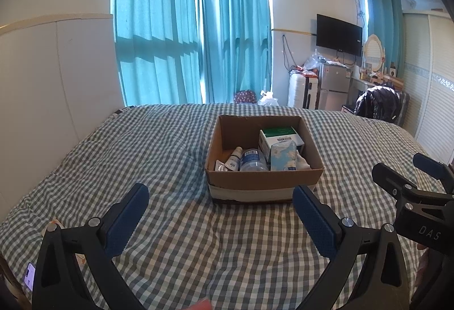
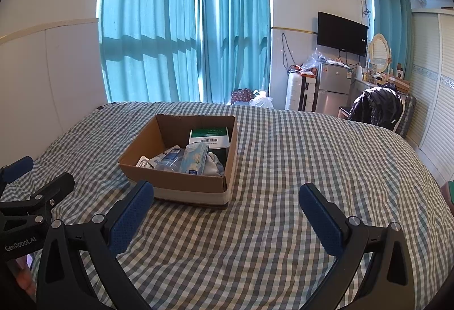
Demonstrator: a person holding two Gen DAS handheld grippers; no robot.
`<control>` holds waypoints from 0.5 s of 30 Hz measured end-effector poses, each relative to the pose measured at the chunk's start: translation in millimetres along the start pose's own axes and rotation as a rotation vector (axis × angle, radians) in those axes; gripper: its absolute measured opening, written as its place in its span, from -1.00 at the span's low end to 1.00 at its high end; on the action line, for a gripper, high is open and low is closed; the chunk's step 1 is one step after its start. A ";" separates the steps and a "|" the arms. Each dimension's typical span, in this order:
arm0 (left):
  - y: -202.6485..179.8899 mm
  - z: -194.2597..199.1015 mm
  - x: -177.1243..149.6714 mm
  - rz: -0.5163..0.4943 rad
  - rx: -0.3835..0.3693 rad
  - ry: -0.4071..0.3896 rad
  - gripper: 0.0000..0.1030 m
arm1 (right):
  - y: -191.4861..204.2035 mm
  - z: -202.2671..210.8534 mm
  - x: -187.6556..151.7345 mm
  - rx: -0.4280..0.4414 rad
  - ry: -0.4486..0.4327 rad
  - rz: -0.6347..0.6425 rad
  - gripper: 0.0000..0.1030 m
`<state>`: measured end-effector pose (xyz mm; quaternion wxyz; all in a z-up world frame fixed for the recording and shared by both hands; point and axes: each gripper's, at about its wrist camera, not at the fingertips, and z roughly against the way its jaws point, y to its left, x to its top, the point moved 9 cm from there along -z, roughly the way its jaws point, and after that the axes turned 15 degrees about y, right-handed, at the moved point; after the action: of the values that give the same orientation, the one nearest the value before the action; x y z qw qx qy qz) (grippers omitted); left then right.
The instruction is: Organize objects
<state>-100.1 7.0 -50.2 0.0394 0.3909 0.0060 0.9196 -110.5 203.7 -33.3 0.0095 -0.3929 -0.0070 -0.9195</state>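
Left wrist view: two empty grippers are held low over a checked bed, facing a cardboard box.

The left gripper point(image 1: 220, 198) is spread wide, nothing between its blue pads point(image 1: 127, 220); the right gripper point(image 2: 226, 196) is spread equally wide and empty. Both are held just short of the box point(image 1: 264, 178), apart from it. Inside the box a green carton point(image 1: 279, 137), a tissue pack point(image 1: 283, 155) and a bottle point(image 1: 252, 159) are packed. Teal curtains point(image 1: 193, 26), a wall television point(image 1: 339, 35) and a small fridge point(image 1: 334, 78) are seen behind the bed point(image 1: 142, 145).
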 end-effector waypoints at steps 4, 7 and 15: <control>-0.6 0.1 -0.5 0.002 0.000 -0.002 1.00 | 0.2 -0.3 -0.8 -0.001 0.002 0.001 1.00; -0.3 -1.1 -1.5 0.003 -0.003 0.003 1.00 | 0.8 -1.0 -1.3 -0.002 0.005 0.001 1.00; 0.3 -1.0 -2.0 0.000 0.002 0.004 1.00 | 1.3 -2.6 -2.8 -0.003 0.013 0.001 1.00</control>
<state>-99.5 6.6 -52.3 0.0389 0.3893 0.0067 0.9203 -110.4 202.4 -37.1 0.0094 -0.3871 -0.0054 -0.9220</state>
